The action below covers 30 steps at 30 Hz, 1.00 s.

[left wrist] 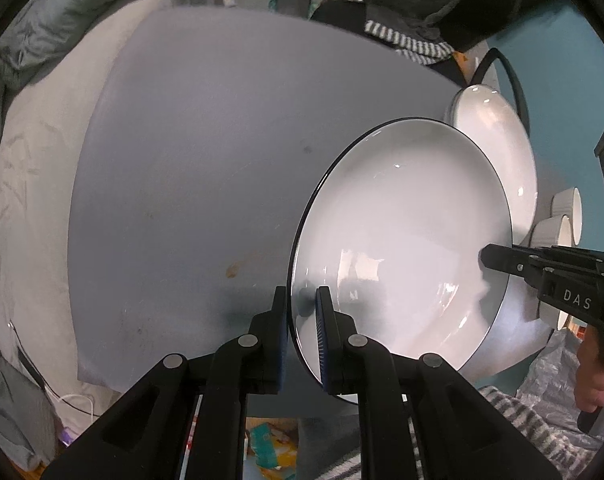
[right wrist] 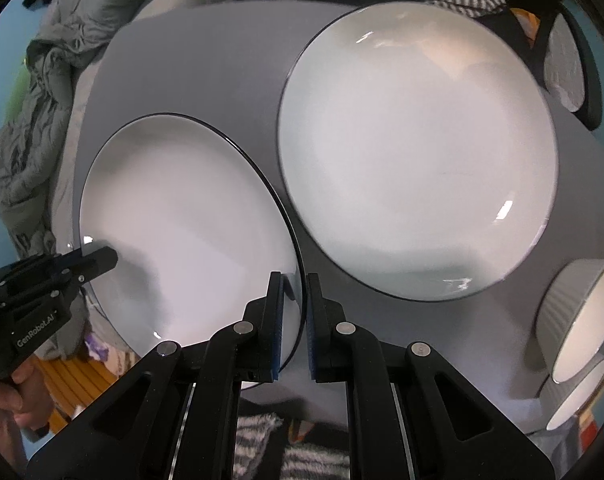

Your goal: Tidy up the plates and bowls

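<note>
We've got both grippers, left (left wrist: 304, 312) & right (right wrist: 293, 300), jaws clamped on one plate (right wrist: 181, 220) rim, lifted off desk (left wrist: 181, 160); 2nd plate (right wrist: 418, 152) + bowls (right wrist: 582, 320) unstacked.

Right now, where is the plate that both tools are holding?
The held plate hangs tilted above the grey table, left tool and right tool pinching opposite rims, left of the second plate.

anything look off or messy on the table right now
One small thing: a brownish smear on the grey table, left of the held plate, plus a few faint dark specks nearby. The plate itself is tilted, clamped at opposite rims by the left tool and right tool. No chips visible.
</note>
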Available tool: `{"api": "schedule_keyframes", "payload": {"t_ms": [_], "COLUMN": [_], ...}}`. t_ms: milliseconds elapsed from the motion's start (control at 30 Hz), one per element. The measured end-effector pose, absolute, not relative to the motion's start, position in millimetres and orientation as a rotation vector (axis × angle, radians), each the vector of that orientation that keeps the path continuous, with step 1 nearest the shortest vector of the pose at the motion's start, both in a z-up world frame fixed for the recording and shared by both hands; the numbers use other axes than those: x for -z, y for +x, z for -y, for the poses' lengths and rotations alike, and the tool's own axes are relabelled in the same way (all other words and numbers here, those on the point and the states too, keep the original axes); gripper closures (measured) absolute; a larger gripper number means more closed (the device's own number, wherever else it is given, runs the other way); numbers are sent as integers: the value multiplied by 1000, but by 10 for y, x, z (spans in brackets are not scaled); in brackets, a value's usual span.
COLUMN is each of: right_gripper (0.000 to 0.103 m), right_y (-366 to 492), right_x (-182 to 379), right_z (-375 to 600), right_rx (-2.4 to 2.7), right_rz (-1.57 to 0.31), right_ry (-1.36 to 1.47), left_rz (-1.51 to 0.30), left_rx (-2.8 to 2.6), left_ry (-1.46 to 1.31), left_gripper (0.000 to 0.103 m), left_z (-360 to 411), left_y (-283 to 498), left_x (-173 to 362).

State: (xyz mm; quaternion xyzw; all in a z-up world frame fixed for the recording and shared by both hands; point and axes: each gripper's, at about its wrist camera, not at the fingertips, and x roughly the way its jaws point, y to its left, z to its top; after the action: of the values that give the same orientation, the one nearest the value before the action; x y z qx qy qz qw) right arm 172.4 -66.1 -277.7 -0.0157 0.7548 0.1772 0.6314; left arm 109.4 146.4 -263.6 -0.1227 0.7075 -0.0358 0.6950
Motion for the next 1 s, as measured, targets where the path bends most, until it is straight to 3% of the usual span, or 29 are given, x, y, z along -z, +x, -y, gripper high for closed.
{"api": "schedule_keyframes", "payload": {"t_ms": [300,1000], "right_gripper": [94,93], "right_y": [1930,2330], "right_x": [2600,2707], "right_z": [986,1728], "right_rx": [-352,-257], "right_rz": [-1693,-1710], "right_ry": [31,115], "left_rz": [-1537,-1573], "left_rx": [131,179], "left_ry": [-212,-153], "left_gripper": [91,91], "left_z": [-1024,-277], "left_y": [1460,2064], "left_x": [2451,2665]}}
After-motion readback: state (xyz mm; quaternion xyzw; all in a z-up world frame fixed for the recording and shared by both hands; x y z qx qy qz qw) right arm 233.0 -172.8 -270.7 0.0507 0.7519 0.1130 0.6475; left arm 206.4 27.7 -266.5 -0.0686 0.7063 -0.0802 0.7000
